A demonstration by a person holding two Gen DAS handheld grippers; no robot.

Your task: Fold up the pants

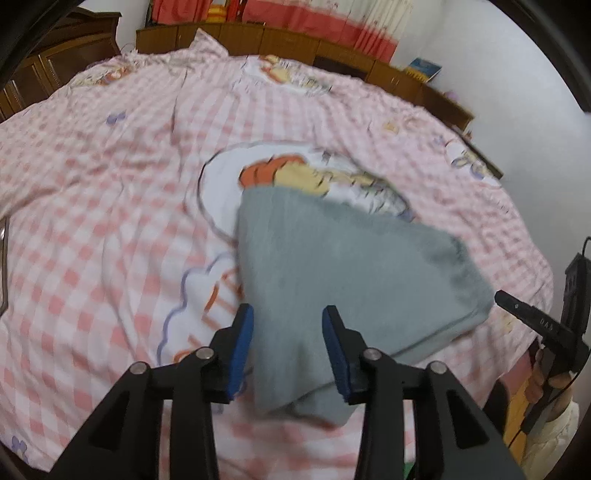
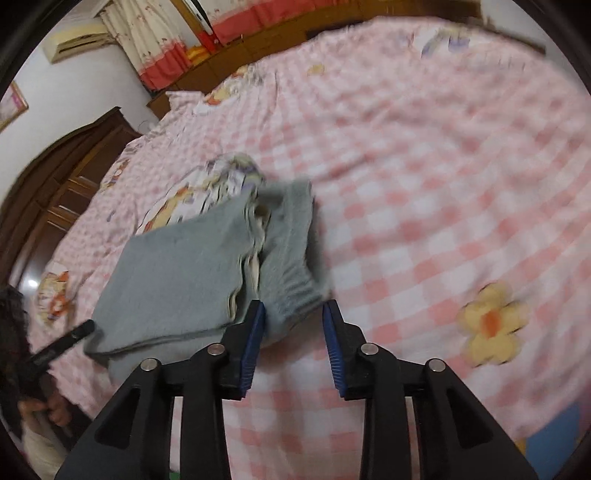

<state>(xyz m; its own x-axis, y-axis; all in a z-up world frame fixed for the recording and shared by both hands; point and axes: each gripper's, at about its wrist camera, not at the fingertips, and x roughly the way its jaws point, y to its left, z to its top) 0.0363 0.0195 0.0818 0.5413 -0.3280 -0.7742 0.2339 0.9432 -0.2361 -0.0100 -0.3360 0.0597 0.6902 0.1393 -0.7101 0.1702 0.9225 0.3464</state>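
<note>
Left wrist view: left gripper (image 1: 288, 314) jaws apart, blue pads (image 1: 242, 347) not pressing on anything. The gray pants (image 1: 351, 273) lie folded into a compact stack on the pink checked bedsheet (image 1: 110, 206), over the edge of a cartoon print (image 1: 295, 173). Near corner of the stack sits in the gap between the 2 fingers, cloth clear of both pads as far as the blur allows. At the right edge, the right gripper (image 1: 517, 306) shows as a black finger tip just beside the stack's right corner, with a hand (image 1: 550, 373) behind it; its jaw state can't be read here. Wooden headboard (image 1: 295, 40) and red-and-white curtain (image 1: 314, 14) at the far side.

Right wrist view: right gripper (image 2: 293, 314) also parted, nothing clamped. The pants' elastic waistband (image 2: 295, 291) end lies just ahead of the tips and reaches into the gap; layered fold edges visible, cream lining between them. Left pad (image 2: 255, 339) is close against the cloth, contact unclear due to blur. Left gripper's tip (image 2: 74, 336) at the stack's left corner. Yellow flower print (image 2: 491, 325) on the sheet to the right, well apart from the pants. Wall air conditioner (image 2: 74, 40) top left.
</note>
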